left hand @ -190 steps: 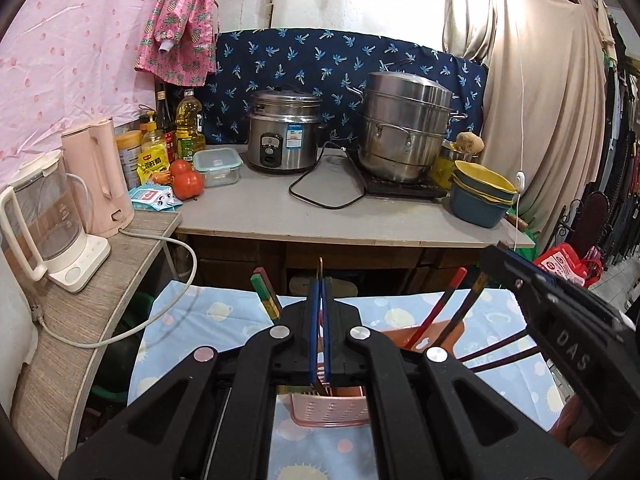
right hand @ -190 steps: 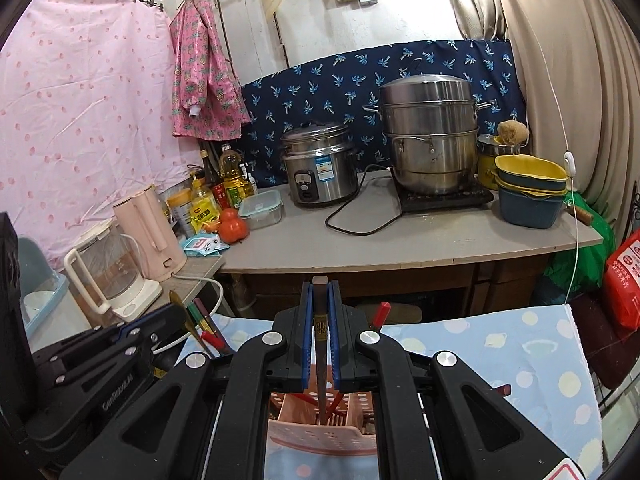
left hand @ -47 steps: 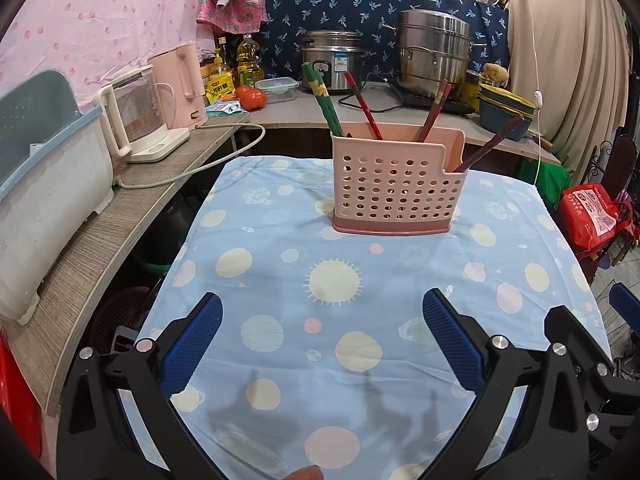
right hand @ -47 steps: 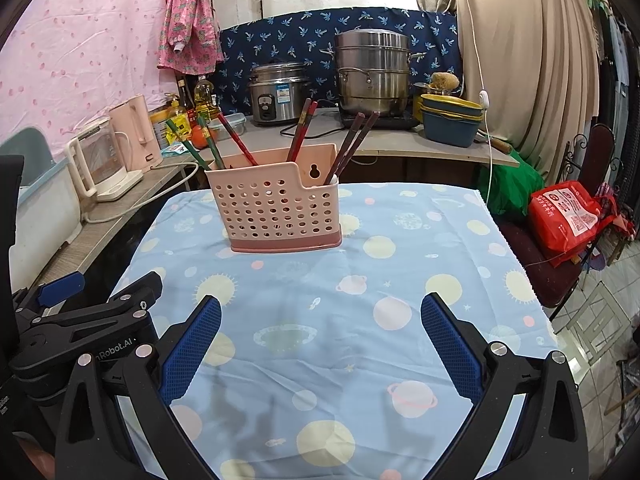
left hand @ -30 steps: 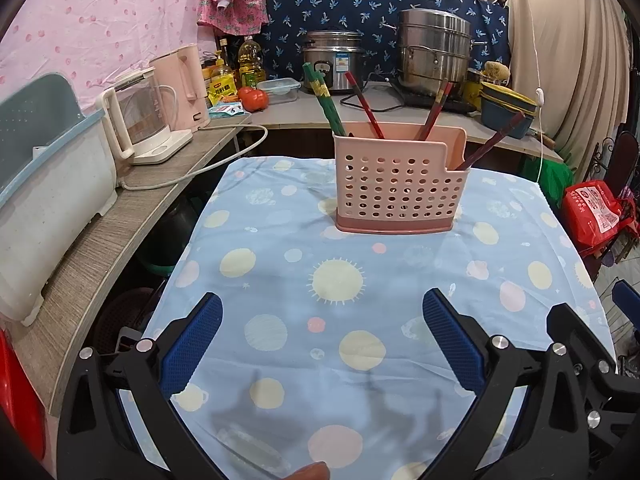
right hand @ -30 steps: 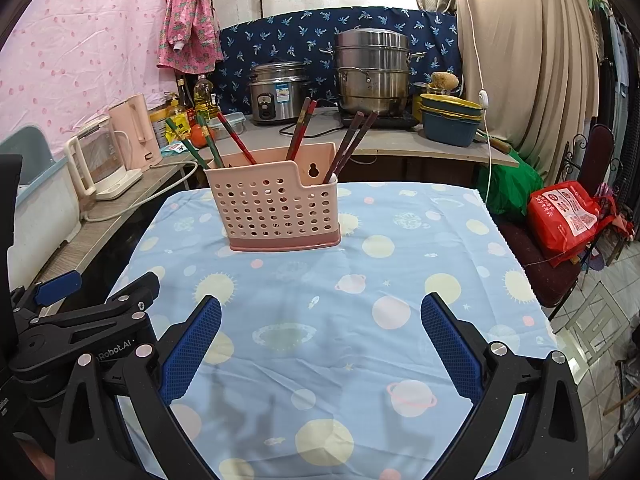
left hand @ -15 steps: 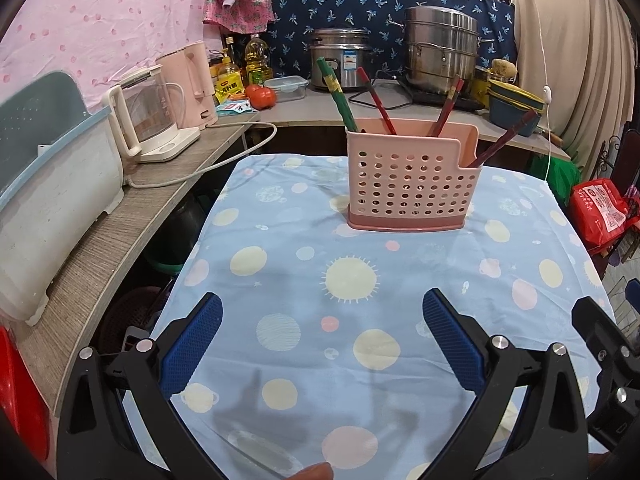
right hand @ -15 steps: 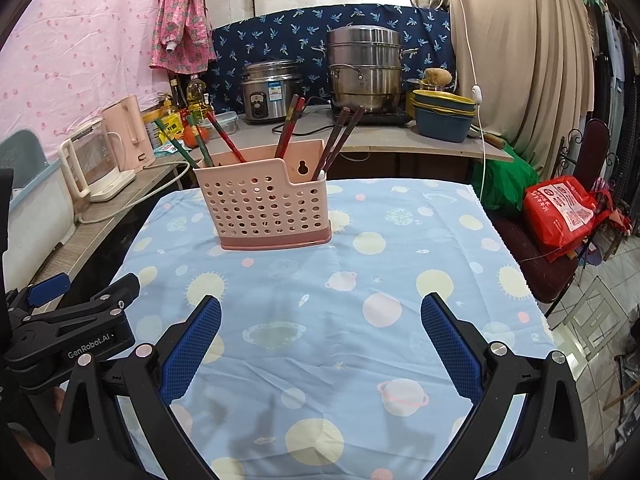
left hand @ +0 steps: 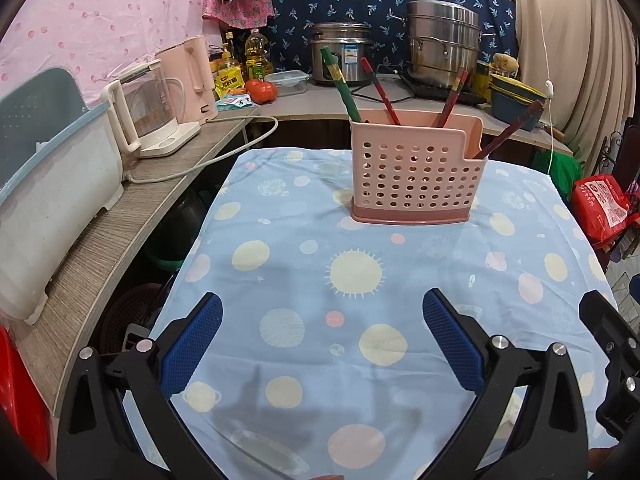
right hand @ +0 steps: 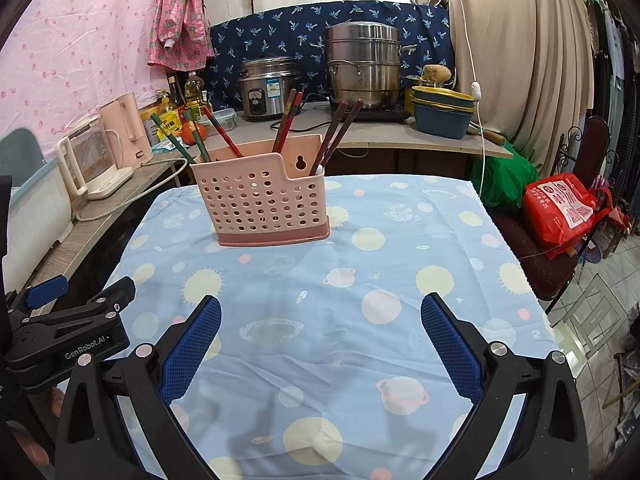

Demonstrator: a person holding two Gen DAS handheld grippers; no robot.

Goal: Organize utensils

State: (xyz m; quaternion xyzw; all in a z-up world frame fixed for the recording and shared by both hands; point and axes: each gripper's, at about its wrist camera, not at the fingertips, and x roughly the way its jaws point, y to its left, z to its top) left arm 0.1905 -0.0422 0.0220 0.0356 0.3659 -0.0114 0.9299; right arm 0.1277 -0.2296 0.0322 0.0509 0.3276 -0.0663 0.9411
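Inside the pink holder point(left hand: 414, 176), the lower ends of my chopsticks point(right hand: 285, 120) are hidden by its wall. Left of the holder, my left gripper point(right hand: 76, 332) runs off the frame.

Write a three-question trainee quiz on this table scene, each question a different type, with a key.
1. True or false: the left tool is gripping a chopstick.
2. Which colour is the holder? A) pink B) white C) black
3. Fill in: the holder stands on a blue ____ with planets.

Key: 1 false, both the left tool and the right tool are open and empty. 2 A. 3 tablecloth.
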